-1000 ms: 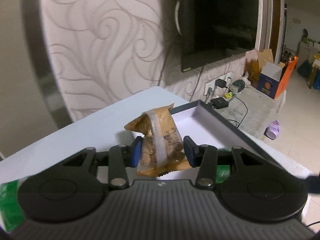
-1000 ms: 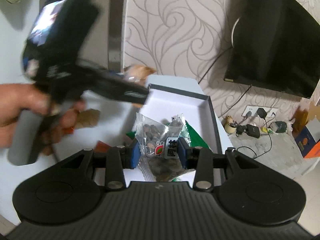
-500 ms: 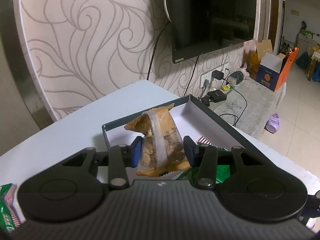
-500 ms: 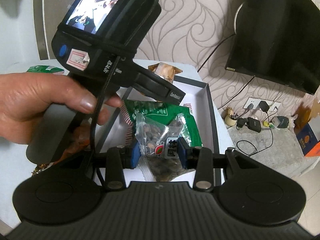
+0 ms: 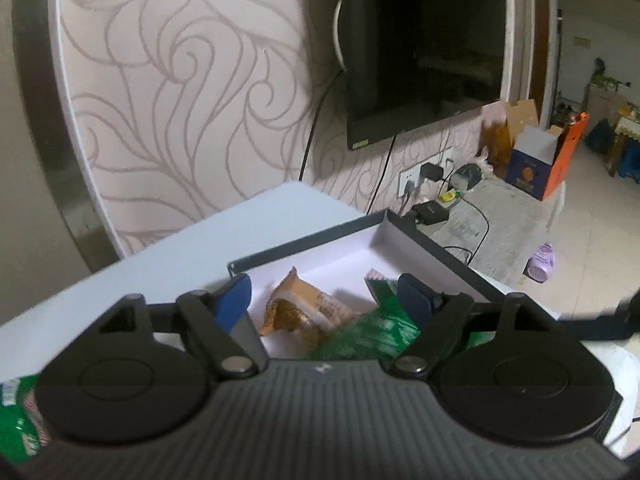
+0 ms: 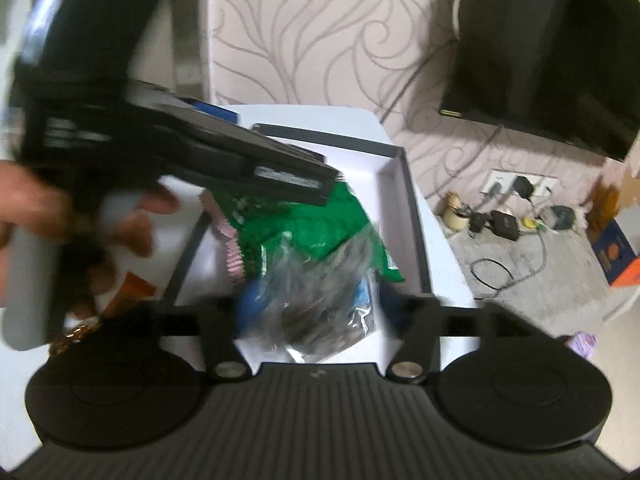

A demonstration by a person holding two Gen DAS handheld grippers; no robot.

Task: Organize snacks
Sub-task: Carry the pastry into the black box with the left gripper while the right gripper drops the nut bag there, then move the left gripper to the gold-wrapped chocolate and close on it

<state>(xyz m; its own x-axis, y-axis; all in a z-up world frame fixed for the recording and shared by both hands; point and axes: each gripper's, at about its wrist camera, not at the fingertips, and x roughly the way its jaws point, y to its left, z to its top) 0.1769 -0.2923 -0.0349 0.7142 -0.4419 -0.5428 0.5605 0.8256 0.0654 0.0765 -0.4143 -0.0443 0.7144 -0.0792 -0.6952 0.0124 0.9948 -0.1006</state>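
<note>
A: Entry, left wrist view. Left gripper point(image 5: 322, 298) has just been opening; jaws now stand wide, blue pads point(image 5: 234, 300) well clear of anything. The tan snack packet point(image 5: 304, 312) lies loose on the white floor of the box point(image 5: 436, 246), below and between the pads, touched by neither.

B: Where in the box?

A: Near the box's near-left corner, just inside the dark rim. A green packet point(image 5: 372, 334) lies just beside it toward the right wall, one edge overlapping it. Another green wrapper point(image 5: 16, 416) sits on the table point(image 5: 180, 256) outside the box, at the picture's lower left edge.

B: Right wrist view?

A: Blurred. Right gripper point(image 6: 316, 306) has also just been opening; jaws spread wide. The clear bag of dark snacks point(image 6: 320, 300) sits between them, over the near end of the box point(image 6: 412, 200). Whether the pads still touch it, I cannot tell for certain; a gap shows on the right side, so I read it as released.

B: What is under it?

A: The same green packet point(image 6: 304, 224), lying across the middle of the box, the clear bag overlapping its near edge.

B: Anything else?

A: A hand point(image 6: 48, 232) grips the handle of the left gripper point(image 6: 296, 178) at the left; its fingers reach over the box's left wall. An orange wrapper point(image 6: 132, 290) lies on the table just outside that wall.
</note>
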